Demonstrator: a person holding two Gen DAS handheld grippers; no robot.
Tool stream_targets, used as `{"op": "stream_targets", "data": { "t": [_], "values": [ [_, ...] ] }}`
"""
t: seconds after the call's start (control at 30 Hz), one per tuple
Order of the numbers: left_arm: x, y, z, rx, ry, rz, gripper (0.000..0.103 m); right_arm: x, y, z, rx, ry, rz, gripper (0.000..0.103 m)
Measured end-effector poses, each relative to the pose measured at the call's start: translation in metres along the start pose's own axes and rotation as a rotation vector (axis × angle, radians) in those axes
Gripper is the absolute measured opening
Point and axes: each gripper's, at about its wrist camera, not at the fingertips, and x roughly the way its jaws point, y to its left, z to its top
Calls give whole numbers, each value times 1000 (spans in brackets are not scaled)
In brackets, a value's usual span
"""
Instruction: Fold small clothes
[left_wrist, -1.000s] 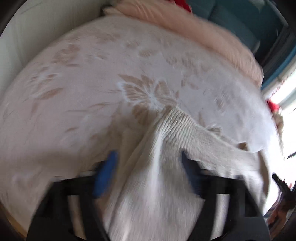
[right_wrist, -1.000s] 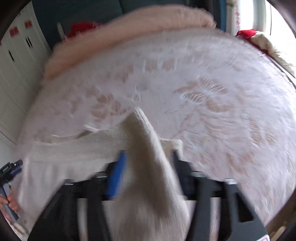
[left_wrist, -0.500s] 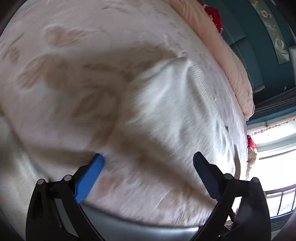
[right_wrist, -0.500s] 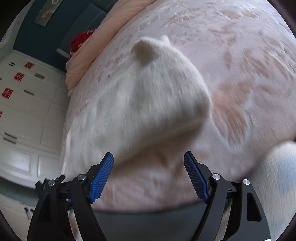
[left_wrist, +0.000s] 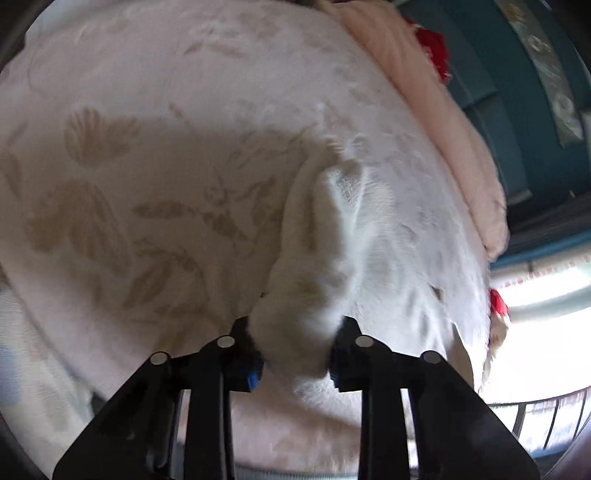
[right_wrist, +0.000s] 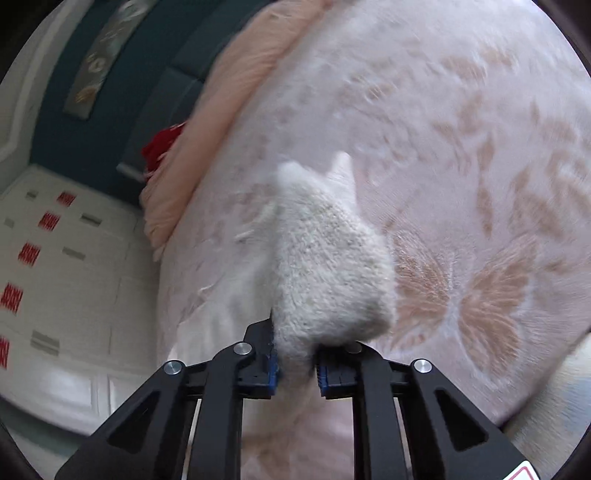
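Roughly mid-fold: L gripper (left_wrist: 295, 363) & R gripper (right_wrist: 297, 367) each pinch cream knit sweater (right_wrist: 325, 266), bunched on bedspread (right_wrist: 461, 129); flattening left.

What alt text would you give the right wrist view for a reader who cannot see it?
The right gripper has its jaws shut on a bunched cream knit garment, which rises from them over a pale pink bedspread with tan butterfly and leaf prints. A peach blanket lies along the far edge, with white cabinets on the left.

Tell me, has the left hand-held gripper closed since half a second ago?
Yes. The left hand-held gripper, open then, is now shut on the cream knit garment above the floral bedspread.
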Motion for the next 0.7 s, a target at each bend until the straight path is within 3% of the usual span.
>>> {"op": "stream_targets", "data": {
  "t": [0.1,0.17,0.27,0.3,0.4,0.53,0.67,0.7],
  "values": [
    [-29,1,-15,33,32,-3,24,-34,6,-11,-114,26,-55,14],
    [-35,11,-31,75,60,48,25,-43,-8,-30,-189,68,-155,14],
    [-14,37,-48,54,128,100,26,-25,-45,-49,-187,184,-262,19],
    [-7,44,-51,34,139,111,27,-21,-59,-54,-147,210,-279,25],
    [-6,47,-52,28,107,95,33,-44,-63,-48,-107,133,-277,32],
    [-7,43,-51,68,97,98,38,-79,-22,-36,-258,-7,-348,37],
    [0,48,-58,23,88,83,46,-58,57,-40,-485,30,-222,37],
    [0,49,-58,25,84,83,47,-44,72,-44,-526,57,-199,31]
  ]
}}
